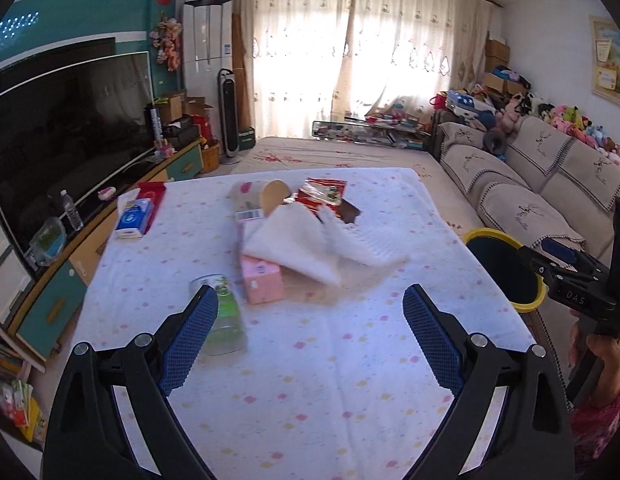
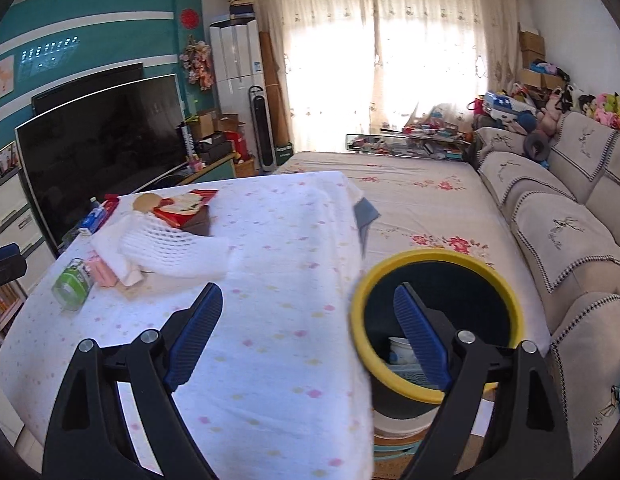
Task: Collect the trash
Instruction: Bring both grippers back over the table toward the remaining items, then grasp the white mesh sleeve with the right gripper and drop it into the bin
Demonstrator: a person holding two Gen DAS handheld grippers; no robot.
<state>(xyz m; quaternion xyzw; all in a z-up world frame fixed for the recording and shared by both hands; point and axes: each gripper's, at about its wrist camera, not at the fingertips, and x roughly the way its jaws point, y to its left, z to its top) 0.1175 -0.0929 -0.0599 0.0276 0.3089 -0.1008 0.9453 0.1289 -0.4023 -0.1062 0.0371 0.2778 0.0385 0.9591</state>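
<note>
- left gripper (image 1: 310, 322) with blue ribbed pads, seen in the left wrist view, spread wide above the white tablecloth dotted in pink and yellow (image 1: 330, 380); nothing between the pads, nothing held.
- right gripper (image 2: 307, 326) in the right wrist view, likewise spread wide and empty; left finger over the tablecloth (image 2: 269, 340), right finger over the mouth of the black bin with a yellow rim (image 2: 438, 256).
- only in the right wrist view: inside of the bin, with a white cup-like container (image 2: 400, 350) lying at the bottom; bin just beside the table's right edge.
- in the left wrist view, just the bin's rim (image 1: 484, 234) past the table's right edge, partly hidden by the black body of the right gripper (image 1: 578, 280) and a hand (image 1: 602, 360) beneath it.
- trash left on the table, mid to far half: clear green-labelled plastic cup on its side (image 1: 225, 316), pink carton (image 1: 263, 284), white foam net sheet (image 1: 305, 240) draped over the carton, red snack wrapper (image 1: 324, 194), tan paper tube with a round end (image 1: 265, 198).
- clearer in the left wrist view: blue and white tissue pack (image 1: 133, 218) near the far left corner, well apart from the pile.
- in the right wrist view, same pile at upper left, cup (image 2: 71, 284) nearest the table's left edge, touching nothing of either gripper.
</note>
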